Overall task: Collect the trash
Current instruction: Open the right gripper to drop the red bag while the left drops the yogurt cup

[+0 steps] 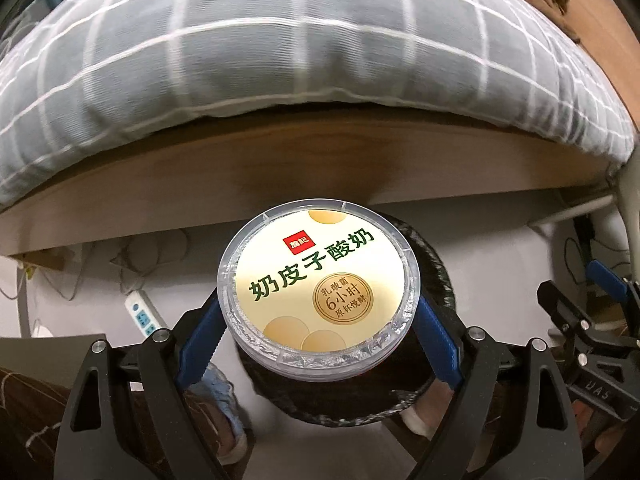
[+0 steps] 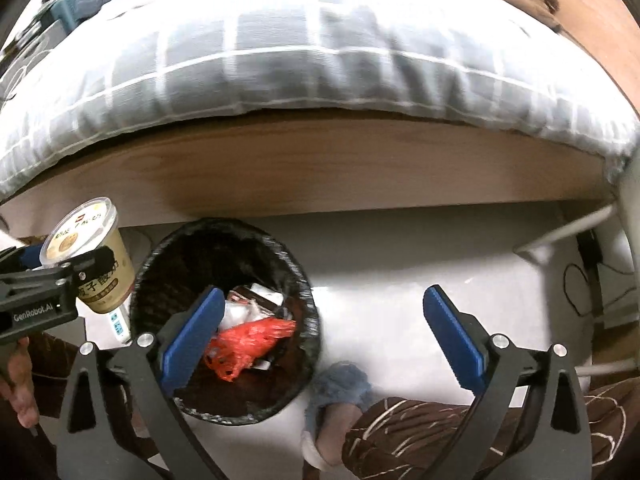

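1. The yogurt cup (image 1: 318,292) has a cream-coloured lid with pale gold circles, a small red square logo whose characters are too small to read, and big dark green characters "奶皮子酸奶". A gold round seal on it reads "乳酸菌 6小时 原杯发酵".
2. From the right wrist view, the same cup (image 2: 90,254) shows a tan side wall tapering downward, with "子酸" readable on it and a darker band lower down. A clear plastic cover sits over crinkled foil at the rim.
3. The left gripper (image 1: 318,332) is clamped on that cup, its blue pads pressed to either side just under the rim. Seen from the right wrist camera, its black body (image 2: 44,292) carries the white print "GenRobot.AI".
4. The cup hangs in the air right over the trash bin (image 1: 436,276), tilted a little, with the bin's dark opening below and behind it.
5. The trash bin (image 2: 308,300) is round, lined with a black bag, and stands on the pale floor in front of the wooden bed edge (image 2: 320,168). Inside lie a crumpled red plastic bag (image 2: 248,340) and some white wrappers (image 2: 240,312).
6. The right gripper (image 2: 326,336) stands wide apart with nothing between its blue pads; its left pad is over the bin, its right pad over bare floor.
7. A grey checked quilt (image 1: 280,48) overhangs the bed.
8. A white power strip (image 1: 142,314) lies on the floor left of the bin.
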Available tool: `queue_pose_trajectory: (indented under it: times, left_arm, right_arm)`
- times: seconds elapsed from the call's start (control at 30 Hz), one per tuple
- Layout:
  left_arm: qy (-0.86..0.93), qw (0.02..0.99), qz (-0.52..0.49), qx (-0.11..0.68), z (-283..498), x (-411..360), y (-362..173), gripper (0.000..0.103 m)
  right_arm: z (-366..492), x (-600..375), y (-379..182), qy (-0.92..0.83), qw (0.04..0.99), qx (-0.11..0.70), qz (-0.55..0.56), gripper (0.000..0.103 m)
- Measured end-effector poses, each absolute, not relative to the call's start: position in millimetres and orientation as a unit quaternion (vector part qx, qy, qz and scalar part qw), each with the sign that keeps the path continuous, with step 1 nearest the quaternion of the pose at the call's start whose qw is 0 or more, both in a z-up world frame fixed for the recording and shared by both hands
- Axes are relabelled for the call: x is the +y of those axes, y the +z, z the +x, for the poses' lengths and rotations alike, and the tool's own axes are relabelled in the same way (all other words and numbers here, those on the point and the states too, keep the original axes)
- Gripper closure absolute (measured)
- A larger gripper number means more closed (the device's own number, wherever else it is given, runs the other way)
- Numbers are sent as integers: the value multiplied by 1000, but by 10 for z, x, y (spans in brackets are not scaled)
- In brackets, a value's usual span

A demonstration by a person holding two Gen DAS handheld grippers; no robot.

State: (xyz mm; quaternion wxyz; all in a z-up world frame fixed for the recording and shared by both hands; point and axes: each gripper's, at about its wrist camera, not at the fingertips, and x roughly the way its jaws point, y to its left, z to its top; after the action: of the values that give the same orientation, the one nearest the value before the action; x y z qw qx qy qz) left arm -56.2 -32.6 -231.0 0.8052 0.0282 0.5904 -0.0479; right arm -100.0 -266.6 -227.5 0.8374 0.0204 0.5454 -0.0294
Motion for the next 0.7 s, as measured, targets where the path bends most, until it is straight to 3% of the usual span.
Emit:
queue_pose_trajectory:
  times: [0.33, 0.47, 0.53, 0.7]
  left_arm:
    - [-70, 796, 52, 600, -564, -718, -2475, 18]
    - [-72, 790, 52, 606, -563, -763, -2579, 15]
    - [-72, 790, 58, 606, -578, -785, -2611, 7]
    - [-73, 789, 70, 606, -593, -810, -2646, 6]
  right_arm:
    - [-1055, -3019, -2422, -77, 816, 572, 44, 7]
    - [-1073, -3050, -2439, -78, 815, 572, 45, 7]
    - [-1059, -3031, -2467, -78, 815, 572, 43, 7]
    - [-1047, -2990, -2458, -73, 819, 568, 38, 8]
